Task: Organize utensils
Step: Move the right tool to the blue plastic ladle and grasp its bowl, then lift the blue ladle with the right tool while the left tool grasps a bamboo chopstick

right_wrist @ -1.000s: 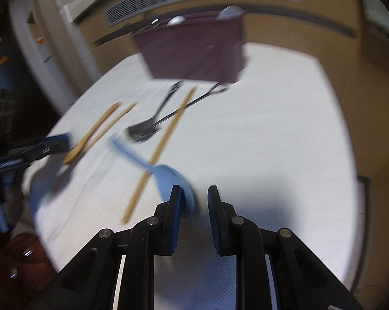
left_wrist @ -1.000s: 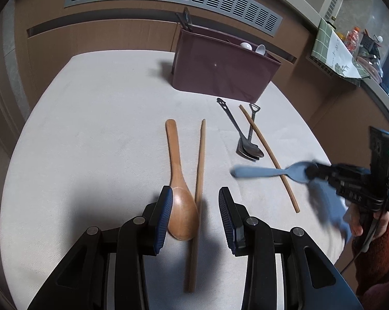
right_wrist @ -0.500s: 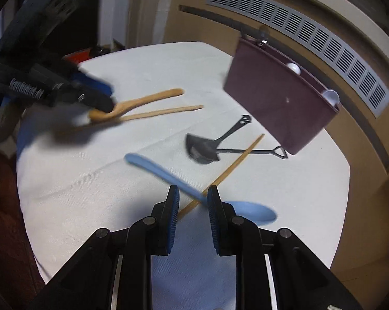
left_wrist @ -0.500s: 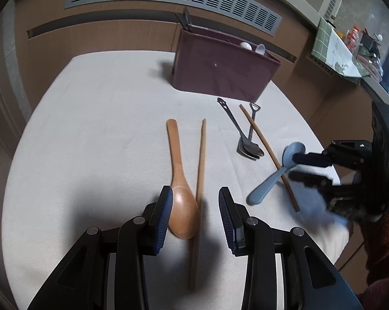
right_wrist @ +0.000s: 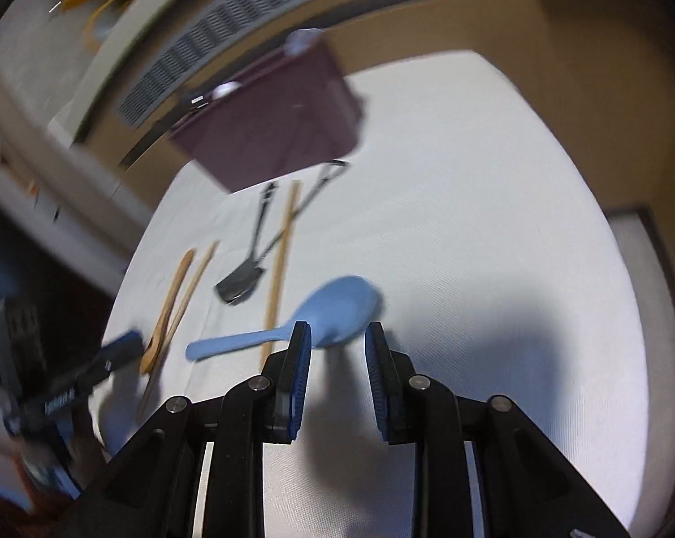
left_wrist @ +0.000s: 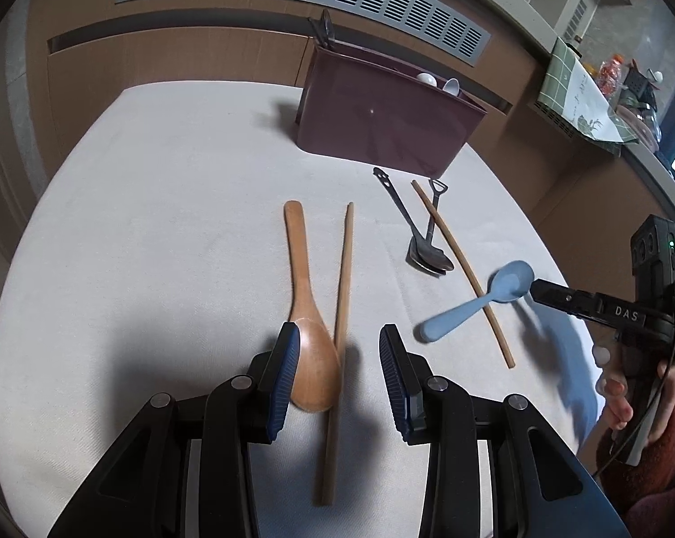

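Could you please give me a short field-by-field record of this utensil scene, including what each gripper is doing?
surface: table under a white cloth
holder: maroon utensil box at the far side, some utensils already standing in it
left gripper: open, wooden spoon bowl and a chopstick between its fingers
right gripper: jaws opening, blue spoon bowl just ahead of them, not gripped
loose near the box: two dark metal utensils, second chopstick

two chopsticks [left_wrist: 343, 278] — one wooden spoon [left_wrist: 308, 314], one blue spoon [left_wrist: 481, 302], two dark metal utensils [left_wrist: 420, 242]
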### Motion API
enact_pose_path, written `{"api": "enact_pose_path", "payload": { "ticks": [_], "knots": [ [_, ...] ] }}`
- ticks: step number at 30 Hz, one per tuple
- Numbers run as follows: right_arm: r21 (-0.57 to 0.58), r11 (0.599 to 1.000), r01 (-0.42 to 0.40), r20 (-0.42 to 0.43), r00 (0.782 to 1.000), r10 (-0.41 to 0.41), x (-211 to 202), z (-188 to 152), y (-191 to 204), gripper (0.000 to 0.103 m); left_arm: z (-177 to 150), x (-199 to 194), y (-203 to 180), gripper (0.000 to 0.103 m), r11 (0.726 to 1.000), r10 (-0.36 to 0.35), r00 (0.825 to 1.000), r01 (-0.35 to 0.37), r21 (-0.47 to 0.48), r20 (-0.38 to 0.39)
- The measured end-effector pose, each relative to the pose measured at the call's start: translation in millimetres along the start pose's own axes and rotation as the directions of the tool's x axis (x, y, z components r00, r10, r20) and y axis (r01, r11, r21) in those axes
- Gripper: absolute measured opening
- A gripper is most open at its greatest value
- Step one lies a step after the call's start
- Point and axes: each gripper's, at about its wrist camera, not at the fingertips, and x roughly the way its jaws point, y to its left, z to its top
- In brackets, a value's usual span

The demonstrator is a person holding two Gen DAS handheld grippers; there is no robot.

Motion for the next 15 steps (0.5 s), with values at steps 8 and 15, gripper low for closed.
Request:
{"api": "enact_pose_path", "payload": {
  "ticks": [8,15],
  "knots": [
    [0.035,0.994,-0.101,0.013,0.995,0.1,25,13,-9,0.024,0,-1,11,0.038,0.999,0.002,1.0,-0.001,-0.05,0.008],
    [-0.154,0.987,-0.053,0.042,0.997,0.06,38,28,22,0.009,-1,2,8,0.038,0.999,0.013,1.0,-0.013,-0.043,-0.003]
  ]
}}
